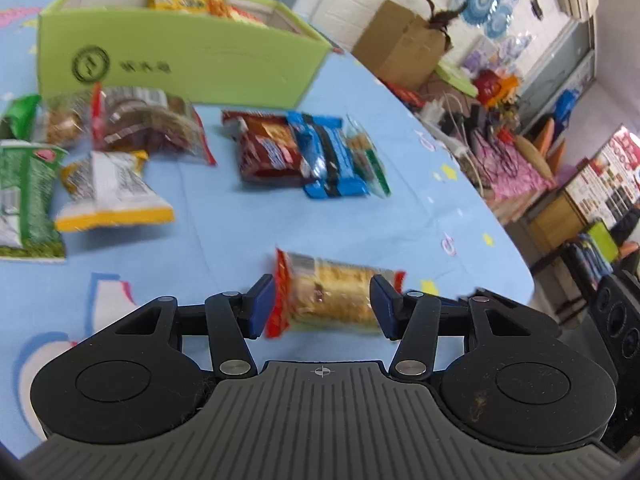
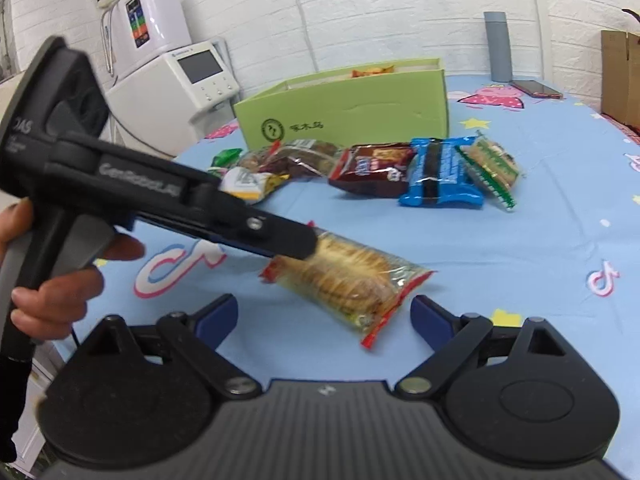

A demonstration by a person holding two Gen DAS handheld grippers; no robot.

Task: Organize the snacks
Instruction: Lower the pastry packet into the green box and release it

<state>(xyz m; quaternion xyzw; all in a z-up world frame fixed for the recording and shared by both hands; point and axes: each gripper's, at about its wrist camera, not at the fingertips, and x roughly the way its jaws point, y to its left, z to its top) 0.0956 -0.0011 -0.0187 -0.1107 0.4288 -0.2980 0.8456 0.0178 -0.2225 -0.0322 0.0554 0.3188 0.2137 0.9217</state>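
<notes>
A clear cracker pack with red ends [image 1: 328, 294] [image 2: 348, 280] lies on the blue tablecloth. My left gripper [image 1: 322, 304] has its blue pads on either side of the pack, closed against it; its arm shows in the right wrist view [image 2: 296, 238]. My right gripper [image 2: 324, 318] is open and empty, just in front of the pack. A green box [image 1: 180, 60] [image 2: 348, 104] holding some snacks stands at the back. Loose snacks lie before it: a brown pack [image 1: 268, 152] [image 2: 372, 168], a blue pack [image 1: 328, 156] [image 2: 440, 172], a yellow-white pack [image 1: 112, 192].
More packs lie at the left: a green bag [image 1: 24, 196] and a clear cookie bag [image 1: 148, 124]. A cardboard box [image 1: 404, 48] and clutter stand beyond the table edge. A grey flask [image 2: 498, 46] and a phone [image 2: 538, 89] sit at the back; white appliances [image 2: 168, 72] at left.
</notes>
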